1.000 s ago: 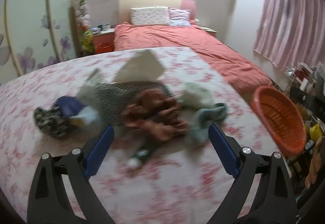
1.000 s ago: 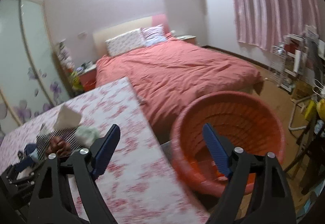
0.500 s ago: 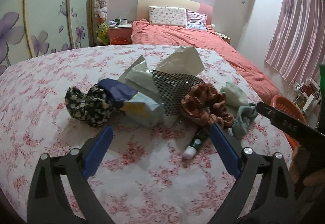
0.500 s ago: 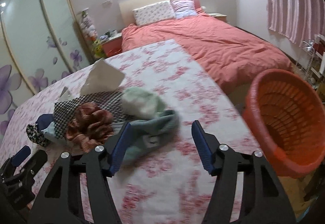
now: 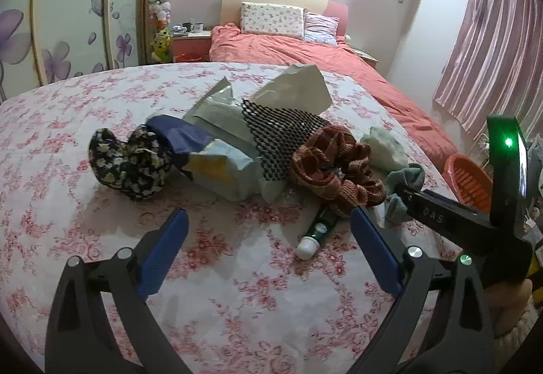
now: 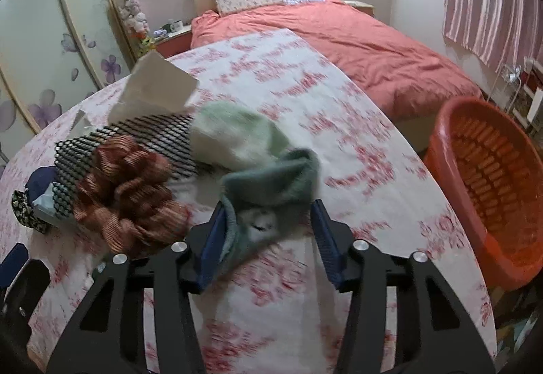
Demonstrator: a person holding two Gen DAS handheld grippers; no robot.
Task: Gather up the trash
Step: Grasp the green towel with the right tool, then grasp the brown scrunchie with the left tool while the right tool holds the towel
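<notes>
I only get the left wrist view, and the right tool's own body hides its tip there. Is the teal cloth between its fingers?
Observer: Yes. The right wrist view shows the teal cloth between the open fingers of the right tool. The blur hides whether they touch it.
Operator: Where is the orange basket from there?
Observer: The orange basket stands past the right edge of the table, lower than the tabletop.
Operator: Anything in it?
Observer: No item shows in the part of its inside that is visible.
</notes>
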